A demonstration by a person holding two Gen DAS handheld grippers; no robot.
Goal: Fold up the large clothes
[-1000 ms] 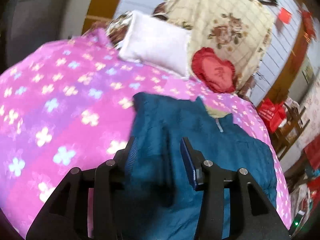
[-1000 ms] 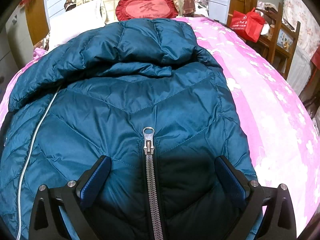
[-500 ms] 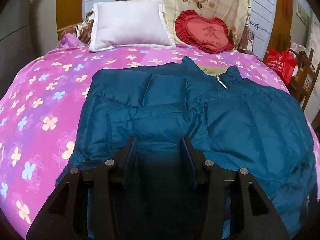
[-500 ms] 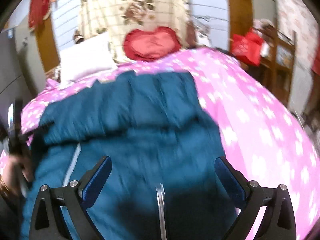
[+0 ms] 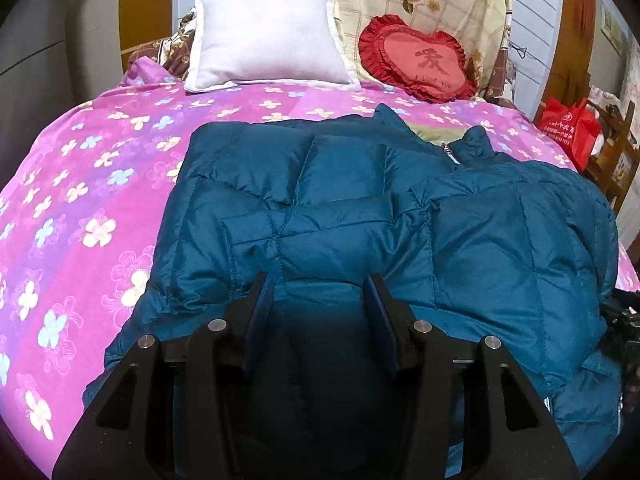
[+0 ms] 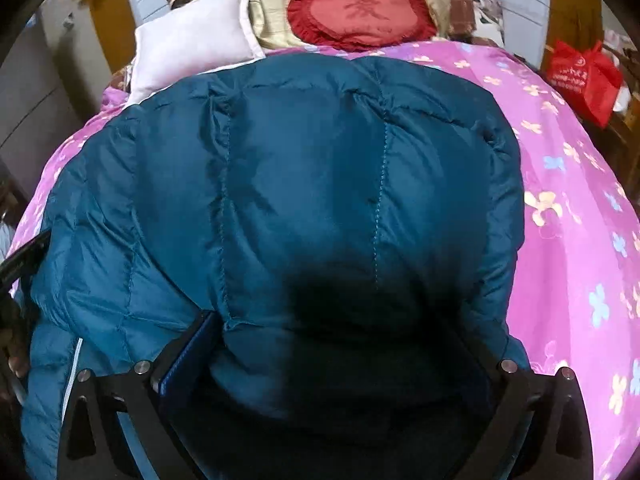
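A teal quilted puffer jacket (image 5: 360, 208) lies on the pink flowered bedspread (image 5: 80, 200), its sleeves folded in over the body and its collar and zipper pull toward the headboard. My left gripper (image 5: 320, 292) is partly open, with the jacket's near edge between its fingers (image 5: 260, 304). In the right wrist view the jacket (image 6: 320, 180) fills the frame. My right gripper (image 6: 340, 336) is open wide over a folded part of it; the right fingertip is hidden by fabric.
A white pillow (image 5: 268, 40) and a red heart cushion (image 5: 416, 60) lean at the headboard. A red bag (image 5: 572, 128) sits on wooden furniture to the right of the bed. The other gripper's black edge (image 6: 24, 256) shows at the left.
Both grippers swung over the jacket and came lower. The right view moved from the zippered front to a folded quilted panel. The left view turned to face the headboard.
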